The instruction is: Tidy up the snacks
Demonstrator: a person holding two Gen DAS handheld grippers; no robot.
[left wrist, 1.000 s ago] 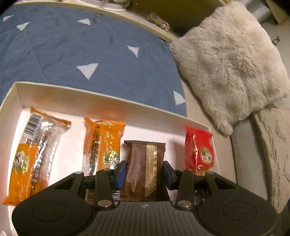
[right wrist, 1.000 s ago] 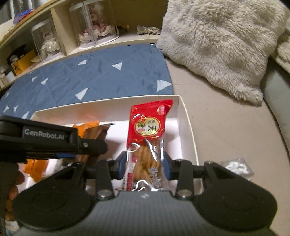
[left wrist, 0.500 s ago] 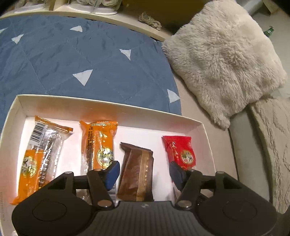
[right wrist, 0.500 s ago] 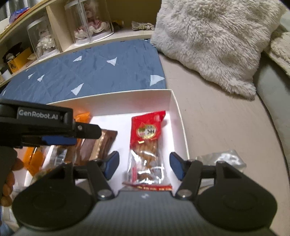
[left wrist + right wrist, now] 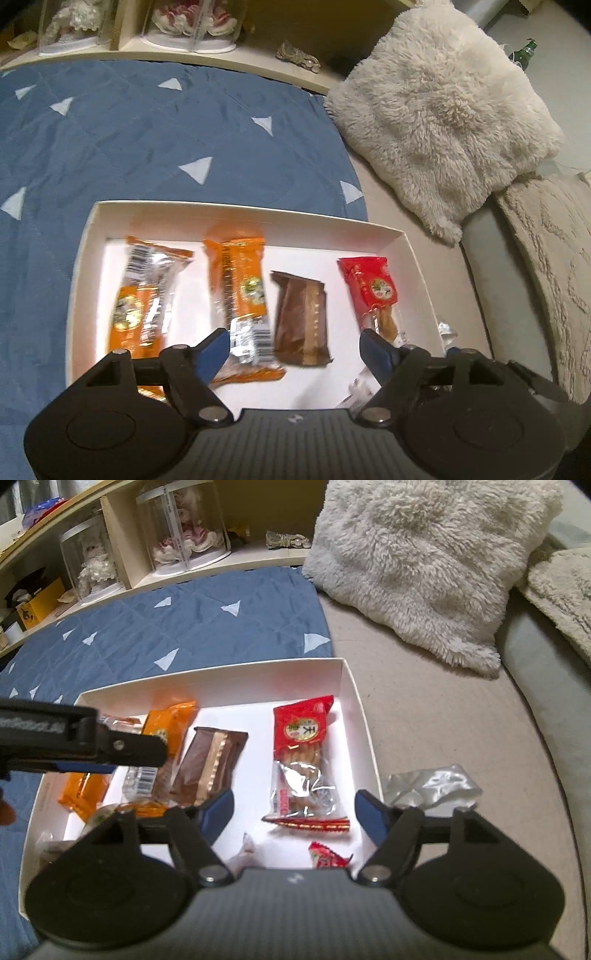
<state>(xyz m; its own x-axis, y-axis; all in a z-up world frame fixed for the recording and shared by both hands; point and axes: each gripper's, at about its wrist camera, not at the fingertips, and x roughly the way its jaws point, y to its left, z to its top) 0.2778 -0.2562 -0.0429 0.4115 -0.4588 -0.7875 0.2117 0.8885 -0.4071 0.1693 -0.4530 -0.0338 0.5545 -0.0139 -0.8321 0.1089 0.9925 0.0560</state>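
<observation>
A white box [image 5: 243,214] holds a row of snacks: two orange packs [image 5: 146,291] [image 5: 240,291], a brown pack [image 5: 303,321] and a red pack [image 5: 371,288]. My left gripper [image 5: 293,352] is open and empty, raised above the box's near side. In the right wrist view the box [image 5: 354,686] shows the red pack [image 5: 303,760] and brown pack [image 5: 208,764]. My right gripper [image 5: 293,812] is open and empty above the red pack's near end. The left gripper's body [image 5: 74,738] crosses that view at the left.
The box sits on a blue quilt with white triangles [image 5: 147,129]. A fluffy cream cushion [image 5: 443,110] lies to the right. A crumpled clear wrapper [image 5: 432,782] lies outside the box's right wall. Small wrapped pieces [image 5: 327,856] lie at the box's near side. Shelves with display cases [image 5: 177,528] stand behind.
Both grippers opened, letting go of the brown pack and the red pack, which now lie in the box. Both grippers pulled back and up from the box.
</observation>
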